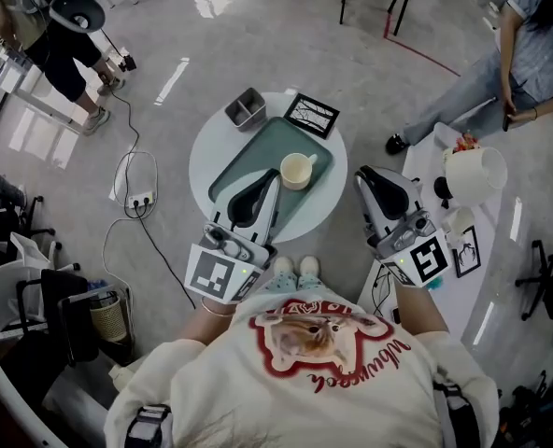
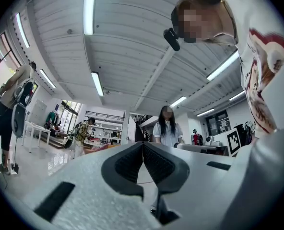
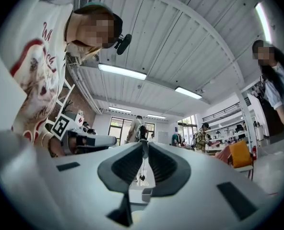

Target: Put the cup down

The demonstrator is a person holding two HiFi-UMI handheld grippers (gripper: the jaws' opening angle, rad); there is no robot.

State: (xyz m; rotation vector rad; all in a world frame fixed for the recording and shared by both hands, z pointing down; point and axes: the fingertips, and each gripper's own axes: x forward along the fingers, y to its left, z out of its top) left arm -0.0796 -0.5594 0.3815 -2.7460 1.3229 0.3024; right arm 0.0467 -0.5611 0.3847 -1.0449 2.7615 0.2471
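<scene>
Cup (image 1: 297,170) on tray (image 1: 258,146), just beside left gripper (image 1: 275,185), jaws closed

Your head camera looks steeply down at the table (image 1: 206,155). The left gripper (image 1: 276,181) and right gripper (image 1: 361,173) cameras tilt upward, sharing the ceiling (image 2: 132,47).
</scene>
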